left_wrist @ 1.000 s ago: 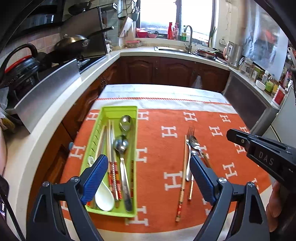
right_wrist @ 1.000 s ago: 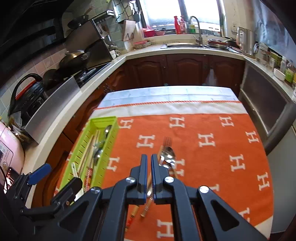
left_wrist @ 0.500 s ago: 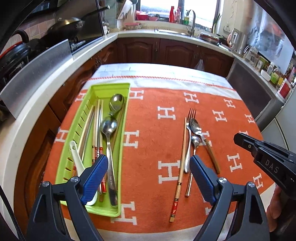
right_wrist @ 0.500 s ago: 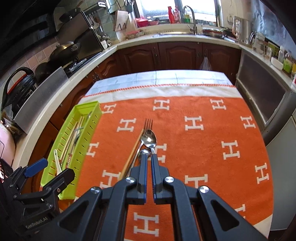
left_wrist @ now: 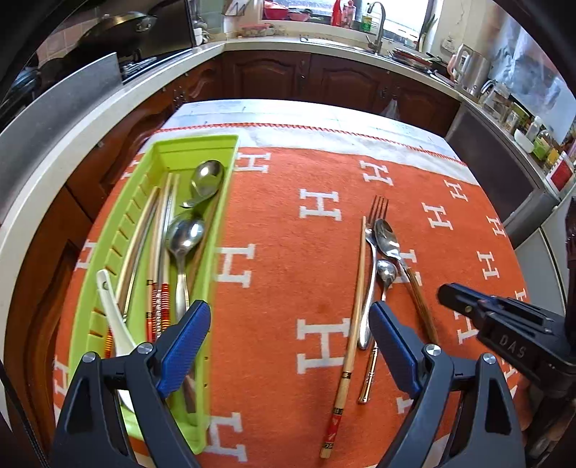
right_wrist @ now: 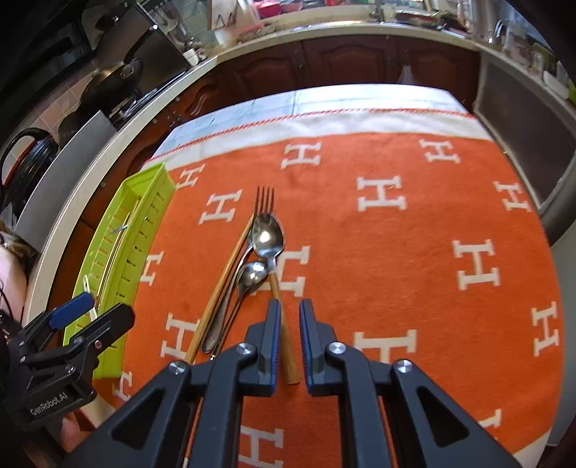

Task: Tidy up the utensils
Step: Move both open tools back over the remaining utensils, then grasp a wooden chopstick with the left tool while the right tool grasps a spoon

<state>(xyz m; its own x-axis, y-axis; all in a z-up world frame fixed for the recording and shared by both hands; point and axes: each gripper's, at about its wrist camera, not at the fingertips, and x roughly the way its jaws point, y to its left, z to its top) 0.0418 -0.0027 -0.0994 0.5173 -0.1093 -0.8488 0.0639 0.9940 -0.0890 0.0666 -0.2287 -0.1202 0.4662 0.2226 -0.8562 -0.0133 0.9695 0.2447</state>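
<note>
A green utensil tray [left_wrist: 158, 151] lies at the left of the orange cloth and holds spoons, chopsticks and a white ladle. Loose on the cloth lie a wooden chopstick [left_wrist: 354, 298], a fork [left_wrist: 370, 259], a small spoon [left_wrist: 386, 273] and a wooden-handled spoon [right_wrist: 268, 237]. My left gripper [left_wrist: 289, 342] is open and empty, above the cloth between tray and loose utensils. My right gripper [right_wrist: 289, 338] is slightly open, its fingers either side of the wooden handle [right_wrist: 286, 342], not clamped on it. The tray also shows in the right wrist view [right_wrist: 108, 230].
The cloth covers a table [left_wrist: 288, 108] with its far edge near dark wooden cabinets [left_wrist: 324, 79]. A counter with stove and pans [left_wrist: 118, 21] runs along the left. A sink [left_wrist: 374, 25] and jars stand at the back and right.
Both grippers have moved forward and down toward the table. The right gripper was shut and has opened a little, now straddling the wooden-handled spoon's handle.
</note>
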